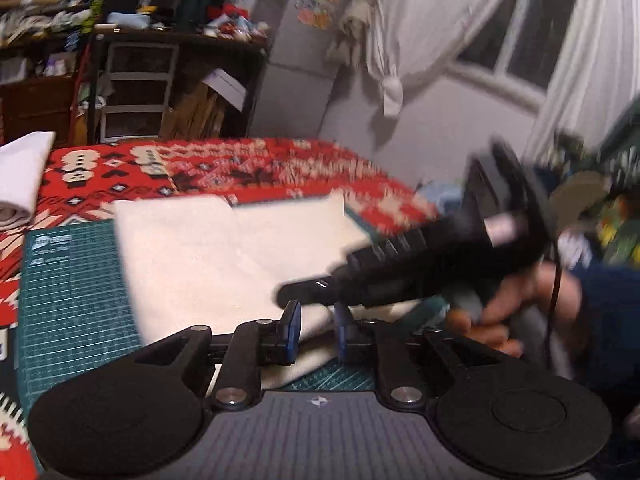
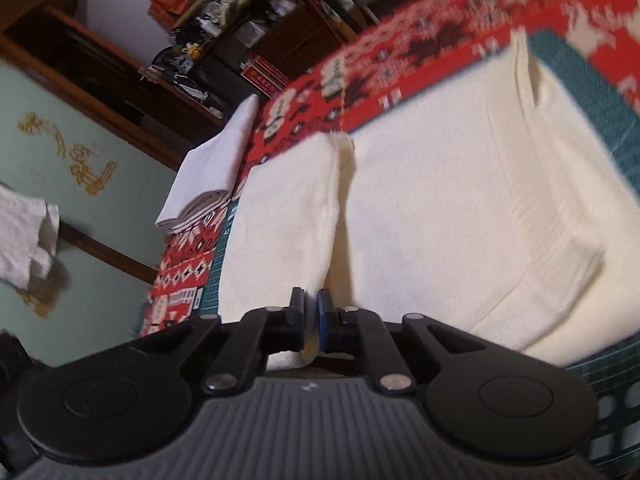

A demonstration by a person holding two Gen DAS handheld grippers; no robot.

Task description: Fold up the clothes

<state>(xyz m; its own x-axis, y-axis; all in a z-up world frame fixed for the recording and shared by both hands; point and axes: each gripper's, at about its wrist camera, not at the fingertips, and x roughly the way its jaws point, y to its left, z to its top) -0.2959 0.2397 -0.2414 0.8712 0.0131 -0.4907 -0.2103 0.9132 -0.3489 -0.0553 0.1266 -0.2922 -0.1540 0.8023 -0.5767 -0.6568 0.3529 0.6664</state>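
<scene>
your left gripper (image 1: 316, 326) pinches the near edge of the cream garment (image 1: 224, 256), which lies on the green mat (image 1: 76, 292). your right gripper (image 2: 311, 316) is closed on the same cloth's edge.

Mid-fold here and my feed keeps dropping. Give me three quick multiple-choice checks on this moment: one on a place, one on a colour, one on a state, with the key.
1. Where does the folded white garment lie?
A. On the cutting mat
B. On the red patterned cover, beyond the mat
C. On the shelf

2. What colour is the cutting mat?
A. Green
B. Yellow
C. Grey

3. What is the left claw doing?
A. Open over bare mat
B. Holding a hanger
C. Closed on the cream garment

Key: 1 B, it rests on the red patterned cover past the mat's corner; 2 A, green gridded surface; 3 C, cream fabric sits pinched between its fingers.
</scene>
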